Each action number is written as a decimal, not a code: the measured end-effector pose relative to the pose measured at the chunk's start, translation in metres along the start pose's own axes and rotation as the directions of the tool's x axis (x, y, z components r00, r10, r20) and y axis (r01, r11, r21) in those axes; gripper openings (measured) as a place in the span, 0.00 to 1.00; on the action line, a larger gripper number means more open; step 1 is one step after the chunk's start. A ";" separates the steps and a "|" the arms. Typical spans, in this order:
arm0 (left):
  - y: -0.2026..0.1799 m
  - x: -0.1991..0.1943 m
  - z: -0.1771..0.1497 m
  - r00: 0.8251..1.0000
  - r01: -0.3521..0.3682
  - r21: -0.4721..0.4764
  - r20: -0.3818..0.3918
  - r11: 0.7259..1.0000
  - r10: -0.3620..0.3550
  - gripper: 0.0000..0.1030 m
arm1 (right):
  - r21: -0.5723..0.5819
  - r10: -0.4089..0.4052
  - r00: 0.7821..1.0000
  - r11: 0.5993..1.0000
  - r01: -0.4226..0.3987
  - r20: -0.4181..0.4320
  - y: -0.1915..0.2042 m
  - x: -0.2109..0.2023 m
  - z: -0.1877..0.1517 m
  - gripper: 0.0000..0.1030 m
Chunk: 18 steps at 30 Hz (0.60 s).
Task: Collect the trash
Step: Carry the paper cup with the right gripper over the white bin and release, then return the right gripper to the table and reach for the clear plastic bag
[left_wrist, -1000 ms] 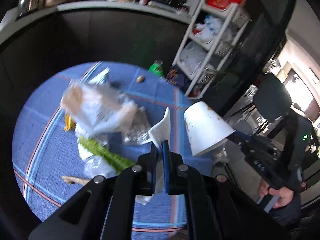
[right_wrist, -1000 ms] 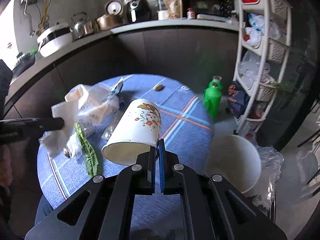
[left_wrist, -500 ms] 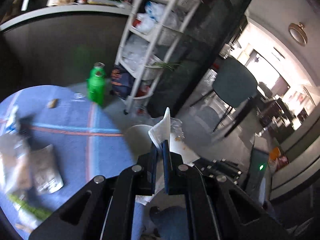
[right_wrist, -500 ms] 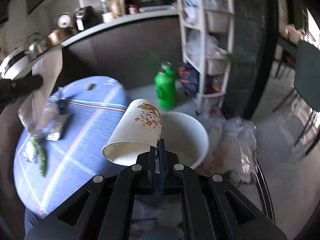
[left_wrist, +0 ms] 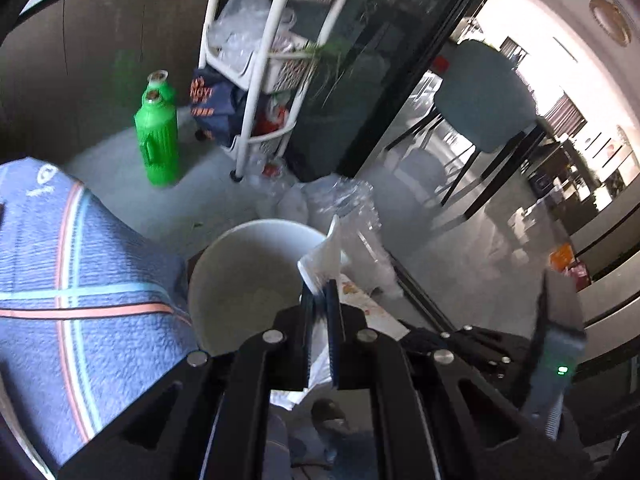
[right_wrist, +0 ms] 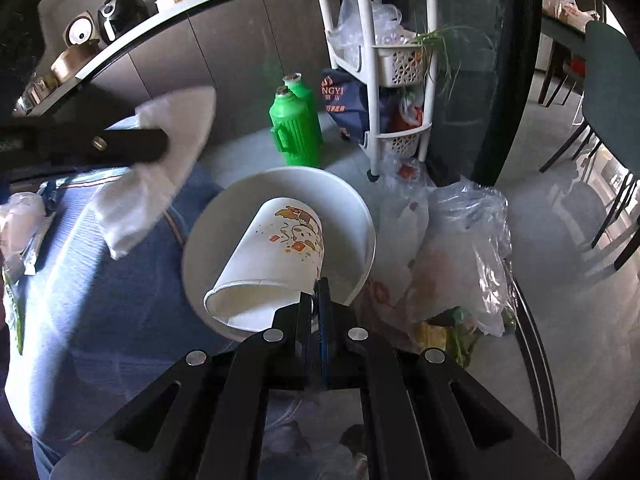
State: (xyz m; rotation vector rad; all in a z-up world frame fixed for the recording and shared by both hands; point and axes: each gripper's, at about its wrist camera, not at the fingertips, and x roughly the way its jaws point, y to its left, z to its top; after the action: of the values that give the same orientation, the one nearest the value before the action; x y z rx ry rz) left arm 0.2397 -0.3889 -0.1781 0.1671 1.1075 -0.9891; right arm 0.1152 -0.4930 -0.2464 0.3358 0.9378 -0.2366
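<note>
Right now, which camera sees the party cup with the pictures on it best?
The right wrist view. There the paper cup shows whole, tilted over the white bin, pinched at its rim by the right gripper. The left wrist view shows only a sliver of it behind the left gripper.
</note>
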 end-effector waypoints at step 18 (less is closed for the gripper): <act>0.003 -0.019 0.008 0.977 -0.177 -0.004 0.120 0.984 0.176 0.94 | -0.103 -0.008 0.998 0.995 0.015 0.067 0.021 -0.015 0.003 0.77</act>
State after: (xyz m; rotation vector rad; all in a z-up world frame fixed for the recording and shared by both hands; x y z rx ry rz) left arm 0.2459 -0.3802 -0.1597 0.2052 0.9619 -0.8337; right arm 0.1155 -0.4736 -0.2285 0.2258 0.8828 -0.2075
